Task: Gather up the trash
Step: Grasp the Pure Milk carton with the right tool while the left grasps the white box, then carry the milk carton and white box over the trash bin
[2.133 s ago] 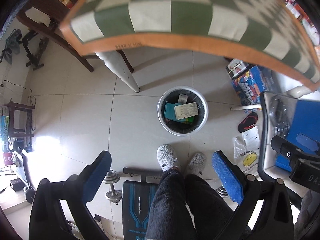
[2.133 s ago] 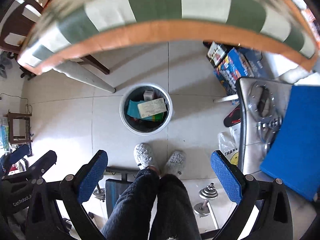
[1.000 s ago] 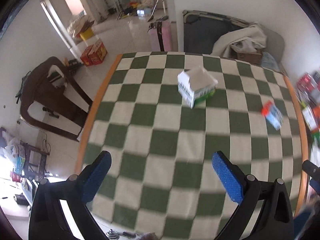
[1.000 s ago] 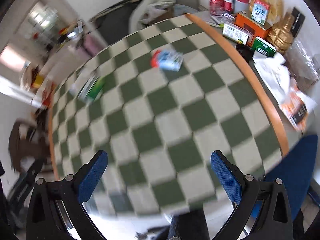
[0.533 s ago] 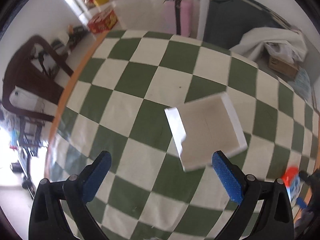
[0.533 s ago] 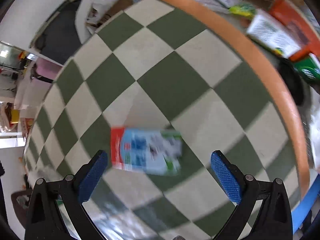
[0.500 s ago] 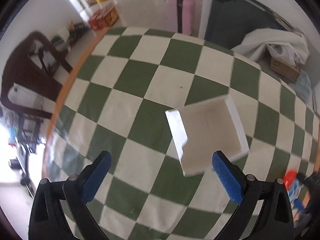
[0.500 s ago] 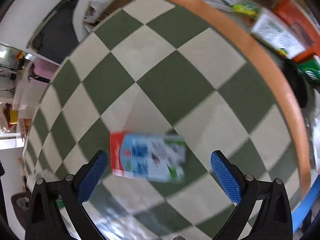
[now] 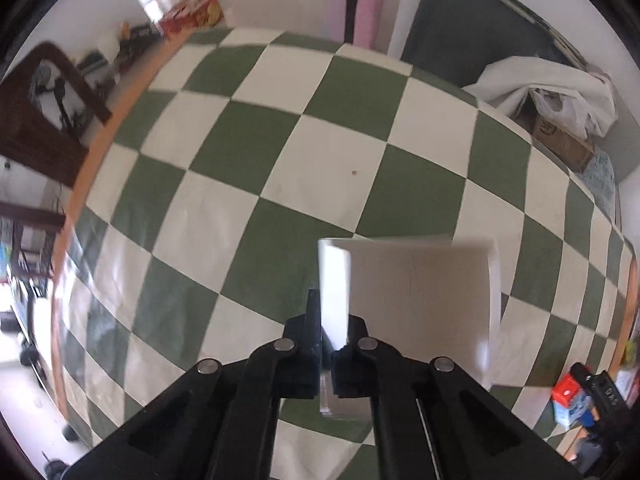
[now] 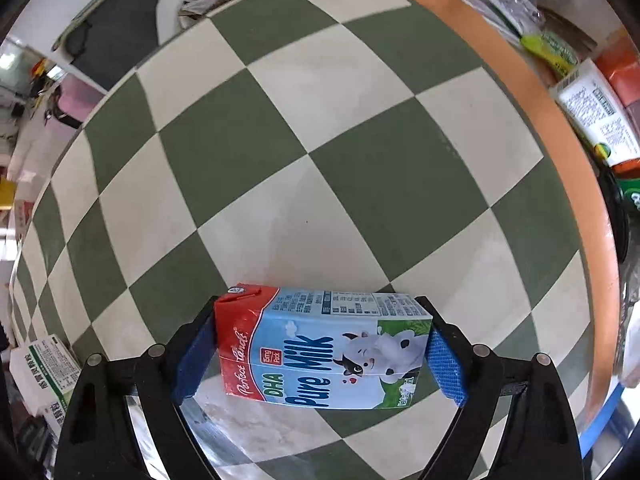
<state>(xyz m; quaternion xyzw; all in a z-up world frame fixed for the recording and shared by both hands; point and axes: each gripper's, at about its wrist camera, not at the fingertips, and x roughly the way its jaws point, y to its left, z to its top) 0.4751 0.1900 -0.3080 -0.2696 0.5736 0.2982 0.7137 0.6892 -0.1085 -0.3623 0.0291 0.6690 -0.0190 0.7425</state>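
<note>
In the left wrist view my left gripper (image 9: pixel 334 336) is shut on the thin left wall of a white cardboard box (image 9: pixel 416 312) that lies open side up on the green and white checkered table (image 9: pixel 248 168). In the right wrist view my right gripper (image 10: pixel 320 356) is shut on a blue and red milk carton (image 10: pixel 324 350), gripping it lengthwise by its ends, just above the checkered table (image 10: pixel 360 184). The carton also shows small at the right edge of the left wrist view (image 9: pixel 568 400). The white box appears at the far left of the right wrist view (image 10: pixel 44 364).
Boxes, packets and a can (image 10: pixel 592 92) crowd the shelf beyond the table's orange right edge. A brown chair (image 9: pixel 36 120) stands left of the table. A dark cot with white cloth (image 9: pixel 532 84) and a pink suitcase (image 9: pixel 356 12) stand behind it.
Both grippers dropped onto the table and closed: the left on the white box's wall, the right on the milk carton's ends. Half a second ago both were open above them.
</note>
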